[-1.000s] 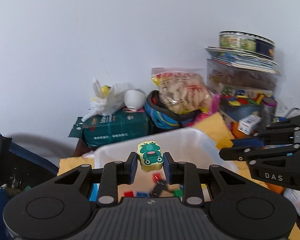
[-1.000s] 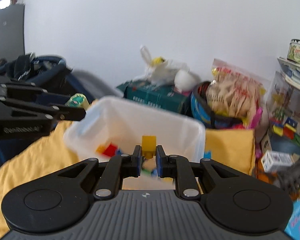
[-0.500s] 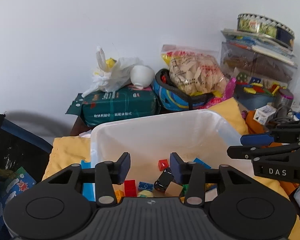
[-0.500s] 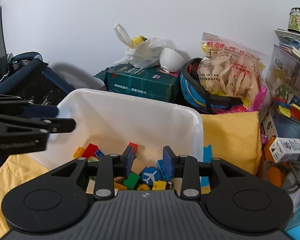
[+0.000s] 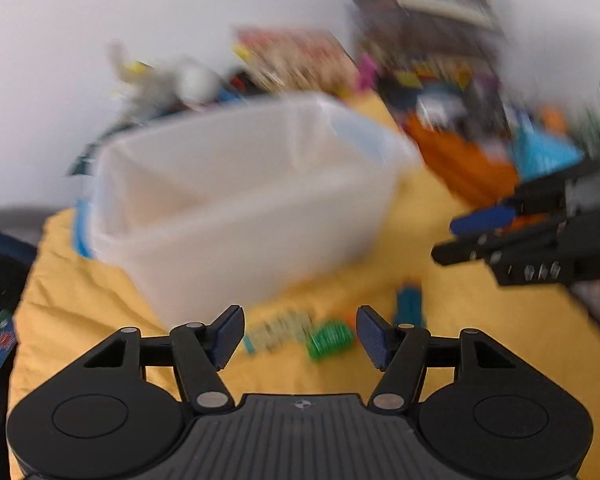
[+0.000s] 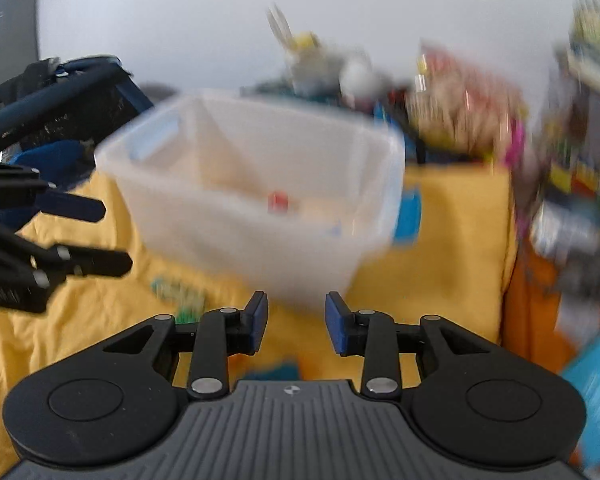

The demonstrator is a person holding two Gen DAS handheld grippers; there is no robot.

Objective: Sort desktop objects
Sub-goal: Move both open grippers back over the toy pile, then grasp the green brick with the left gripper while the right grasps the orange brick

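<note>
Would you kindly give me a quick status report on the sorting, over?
Left tongs opening, empty. Right tongs open, empty. Green block loose on yellow cloth, ahead of left tongs. White bin behind; nothing blocking.

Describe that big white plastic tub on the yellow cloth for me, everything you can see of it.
The white tub is a translucent, milky plastic bin, rectangular with rounded corners, a rolled rim and a handle slot at one end. It stands upright and open-topped on the yellow cloth. A small red block shows inside; motion blur hides the rest. Neither gripper touches it.
</note>
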